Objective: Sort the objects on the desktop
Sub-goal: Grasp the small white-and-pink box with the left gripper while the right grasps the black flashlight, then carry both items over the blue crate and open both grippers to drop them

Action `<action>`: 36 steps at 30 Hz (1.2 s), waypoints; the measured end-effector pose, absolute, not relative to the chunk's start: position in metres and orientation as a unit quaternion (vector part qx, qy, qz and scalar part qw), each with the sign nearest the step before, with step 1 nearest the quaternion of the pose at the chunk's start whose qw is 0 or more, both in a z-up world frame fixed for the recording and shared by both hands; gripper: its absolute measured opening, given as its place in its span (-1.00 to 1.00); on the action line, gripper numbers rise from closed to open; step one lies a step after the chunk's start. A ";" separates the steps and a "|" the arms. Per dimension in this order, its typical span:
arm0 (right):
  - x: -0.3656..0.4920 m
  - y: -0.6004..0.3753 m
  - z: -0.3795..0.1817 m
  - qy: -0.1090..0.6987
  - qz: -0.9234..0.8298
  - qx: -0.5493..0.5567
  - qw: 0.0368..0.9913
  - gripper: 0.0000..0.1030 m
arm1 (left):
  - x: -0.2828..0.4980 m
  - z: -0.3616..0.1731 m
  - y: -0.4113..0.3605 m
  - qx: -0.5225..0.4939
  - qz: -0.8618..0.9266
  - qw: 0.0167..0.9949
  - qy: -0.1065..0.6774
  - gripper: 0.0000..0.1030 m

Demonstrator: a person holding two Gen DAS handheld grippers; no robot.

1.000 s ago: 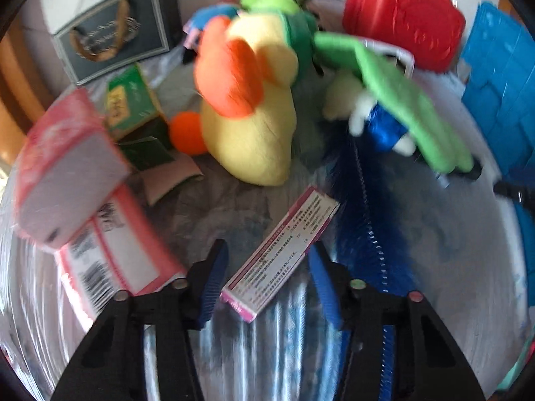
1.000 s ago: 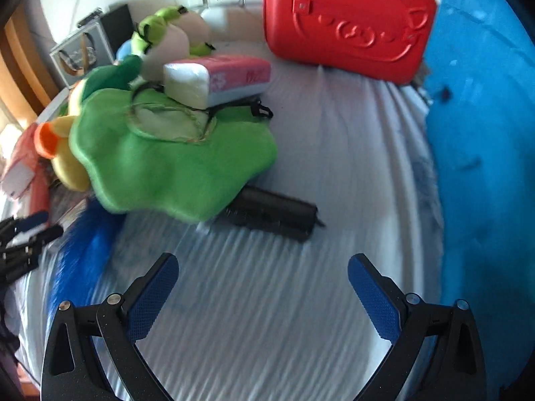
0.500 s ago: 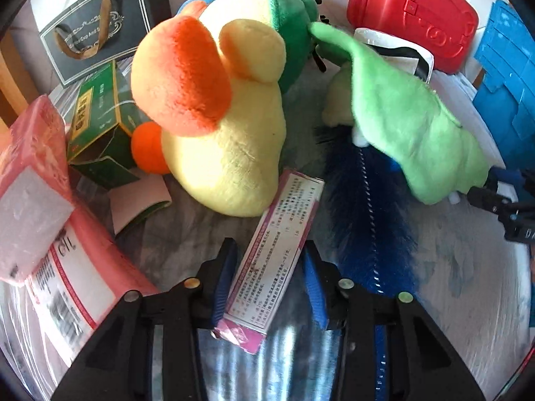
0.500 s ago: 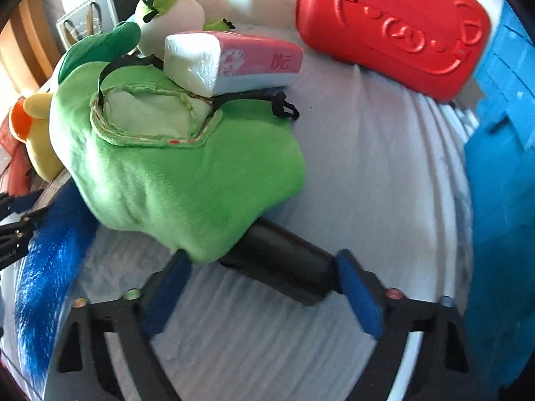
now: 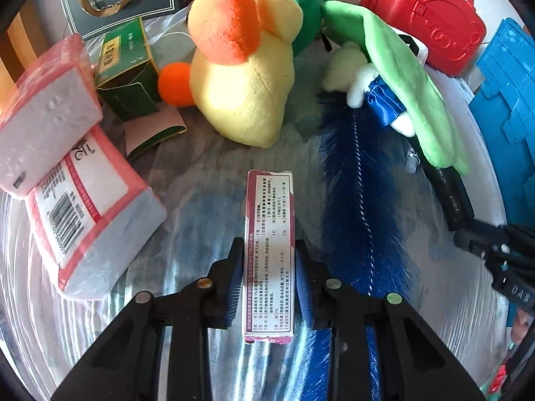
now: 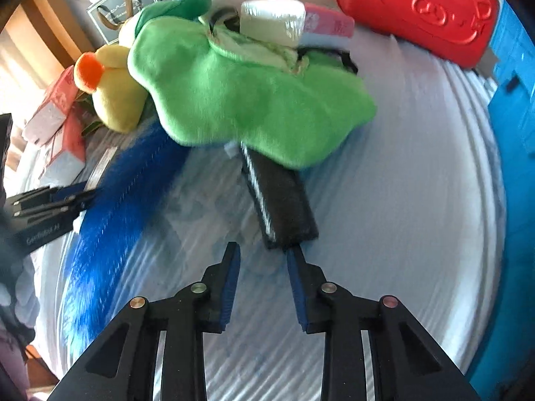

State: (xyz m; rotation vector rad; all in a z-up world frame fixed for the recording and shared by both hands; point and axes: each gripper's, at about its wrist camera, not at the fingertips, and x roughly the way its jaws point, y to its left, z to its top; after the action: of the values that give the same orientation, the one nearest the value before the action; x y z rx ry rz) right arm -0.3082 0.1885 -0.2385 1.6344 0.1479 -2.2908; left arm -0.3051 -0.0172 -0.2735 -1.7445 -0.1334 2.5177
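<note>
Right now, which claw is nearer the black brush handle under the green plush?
Right. The right claw has one tip at the black brush handle's near end; the left claw sits apart, shut on the printed box.

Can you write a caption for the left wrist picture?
Left gripper shut on a slim pink box, yellow duck plush behind it.

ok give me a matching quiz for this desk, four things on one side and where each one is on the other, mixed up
Things
1. narrow printed box
2. black case
3. red plastic case
4. yellow duck plush

Places
a. at the back, beside the blue crate
b. clamped in the left claw
c. one end tucked under the green plush
d. beside the green carton

Pairs: 1-b, 2-c, 3-a, 4-d
</note>
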 end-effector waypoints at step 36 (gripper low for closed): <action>-0.301 0.173 -0.253 0.068 -0.769 0.612 0.170 -0.31 | -0.295 -0.263 -0.005 -0.561 0.826 0.042 -0.035 -0.46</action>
State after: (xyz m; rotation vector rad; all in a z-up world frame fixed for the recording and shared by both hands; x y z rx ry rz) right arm -0.3012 0.1735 -0.2531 1.7389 0.1944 -2.1864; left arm -0.2954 -0.0048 -0.2634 -1.7158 -0.1073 2.5282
